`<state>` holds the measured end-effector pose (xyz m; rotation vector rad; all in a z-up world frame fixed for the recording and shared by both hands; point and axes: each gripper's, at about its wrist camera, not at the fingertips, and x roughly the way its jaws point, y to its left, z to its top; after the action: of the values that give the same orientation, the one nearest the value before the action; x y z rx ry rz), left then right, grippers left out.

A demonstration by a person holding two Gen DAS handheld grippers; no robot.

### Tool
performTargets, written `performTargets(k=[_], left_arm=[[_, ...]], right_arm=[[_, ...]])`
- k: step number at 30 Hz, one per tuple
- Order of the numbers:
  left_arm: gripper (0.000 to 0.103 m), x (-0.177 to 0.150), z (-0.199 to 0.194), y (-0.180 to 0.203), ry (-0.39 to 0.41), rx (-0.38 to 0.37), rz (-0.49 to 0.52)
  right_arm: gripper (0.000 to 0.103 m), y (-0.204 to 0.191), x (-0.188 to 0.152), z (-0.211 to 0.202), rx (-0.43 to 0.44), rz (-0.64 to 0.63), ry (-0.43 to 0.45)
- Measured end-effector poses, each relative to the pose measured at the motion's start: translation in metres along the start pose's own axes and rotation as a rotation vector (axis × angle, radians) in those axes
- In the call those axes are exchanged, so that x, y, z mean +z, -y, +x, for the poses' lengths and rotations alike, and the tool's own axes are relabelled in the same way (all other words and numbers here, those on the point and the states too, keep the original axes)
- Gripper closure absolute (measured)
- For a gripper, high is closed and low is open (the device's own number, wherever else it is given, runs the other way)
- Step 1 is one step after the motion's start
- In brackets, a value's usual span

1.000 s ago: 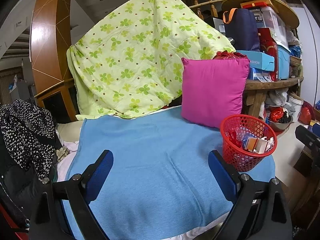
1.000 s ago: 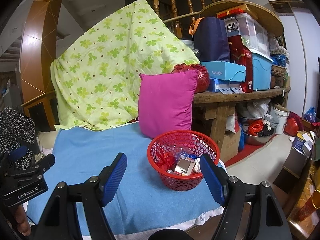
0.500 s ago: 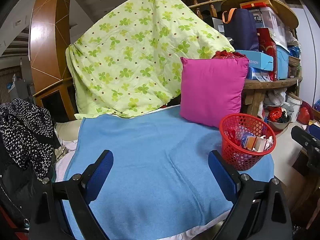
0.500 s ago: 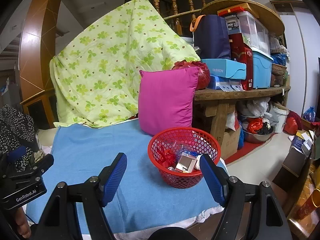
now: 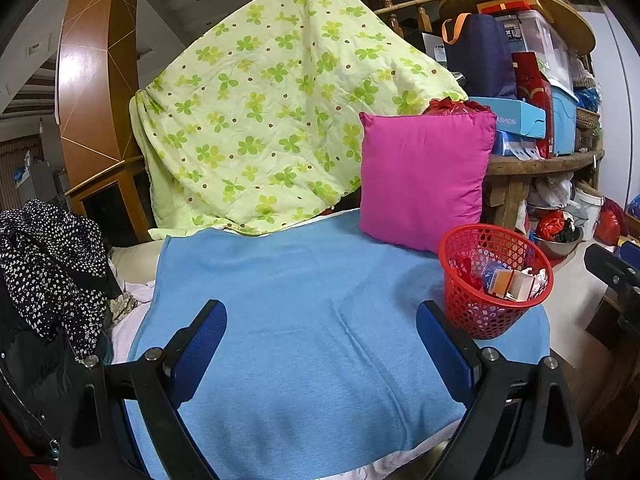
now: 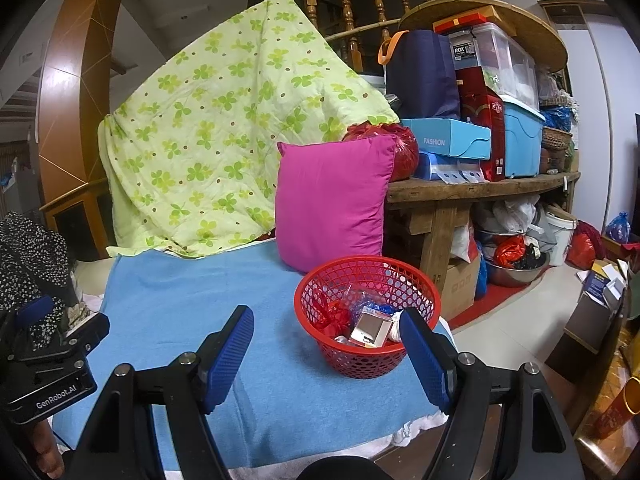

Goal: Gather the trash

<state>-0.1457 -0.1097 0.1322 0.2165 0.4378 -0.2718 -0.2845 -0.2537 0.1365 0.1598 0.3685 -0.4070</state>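
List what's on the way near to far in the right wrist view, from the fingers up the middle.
Right gripper → basket → pink pillow → red bag → railing

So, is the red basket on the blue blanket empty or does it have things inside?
Not empty. The red basket stands upright on the blue blanket and holds wrappers and a small box.
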Motion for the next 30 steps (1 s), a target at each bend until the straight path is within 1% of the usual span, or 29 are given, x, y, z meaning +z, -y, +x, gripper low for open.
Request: performTargets(k=[30], left_arm=[[0.007,-0.0057,0.0069,0.0047,-0.017,-0.012,0.03]], right_arm=[[0.025,0.0069,-0.0039,0.0087,-0.009,0.02,-0.001]])
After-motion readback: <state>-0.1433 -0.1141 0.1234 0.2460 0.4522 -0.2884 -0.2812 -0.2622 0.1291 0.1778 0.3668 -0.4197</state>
